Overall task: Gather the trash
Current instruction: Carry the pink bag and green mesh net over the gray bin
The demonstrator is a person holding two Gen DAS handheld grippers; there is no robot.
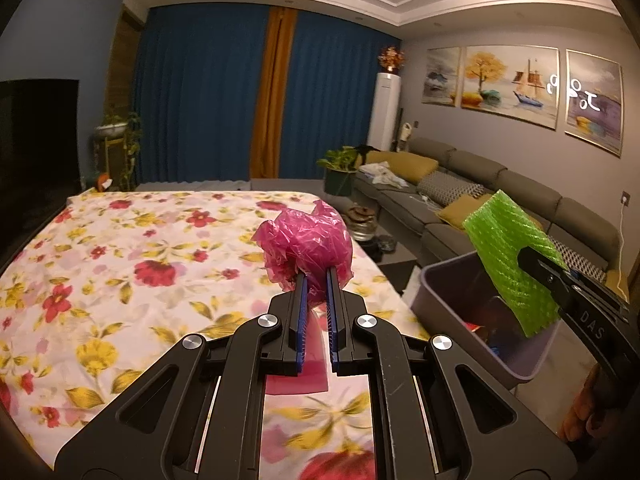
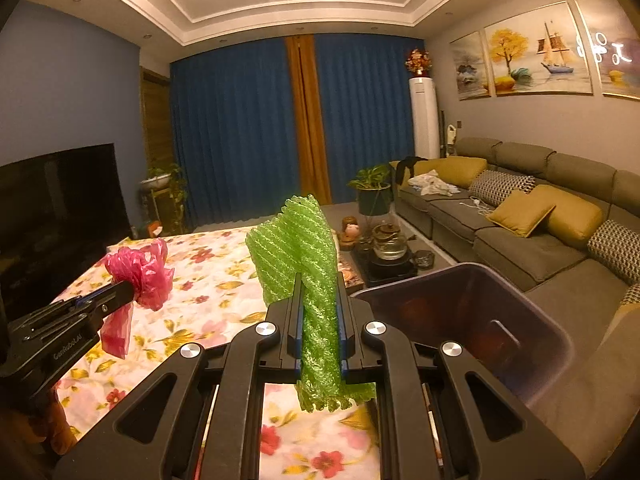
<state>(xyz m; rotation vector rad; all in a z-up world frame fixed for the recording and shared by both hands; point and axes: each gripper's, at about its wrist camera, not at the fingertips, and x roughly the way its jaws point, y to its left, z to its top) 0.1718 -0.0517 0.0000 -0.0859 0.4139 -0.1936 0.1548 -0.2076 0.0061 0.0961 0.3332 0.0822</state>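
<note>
Two pieces of trash are held up above a table covered with a flowered cloth (image 1: 120,248). Furthest left, a dark television screen (image 2: 60,208) is seen against the wall. Next, the left gripper (image 1: 316,276) is seen pinched tight on a crumpled pink plastic bag (image 1: 308,248), which is bunched ahead of the blue pads, with a flat strip of it hanging down behind them. From the right wrist view this bag (image 2: 140,272) is seen above the table's left part. Further right, the right gripper (image 2: 318,284) is pressed onto a sheet of green foam netting (image 2: 296,240), which is held upright between the fingers, its frayed lower end hanging out below them. In the left wrist view that netting (image 1: 512,252) is seen over the near rim of a grey bin (image 1: 448,292). The bin (image 2: 520,300) is placed just beside the table's right edge, and some things are seen lying inside it. Beyond it, on the far right, a long grey sofa (image 2: 540,240) with yellow cushions is set along the wall.
</note>
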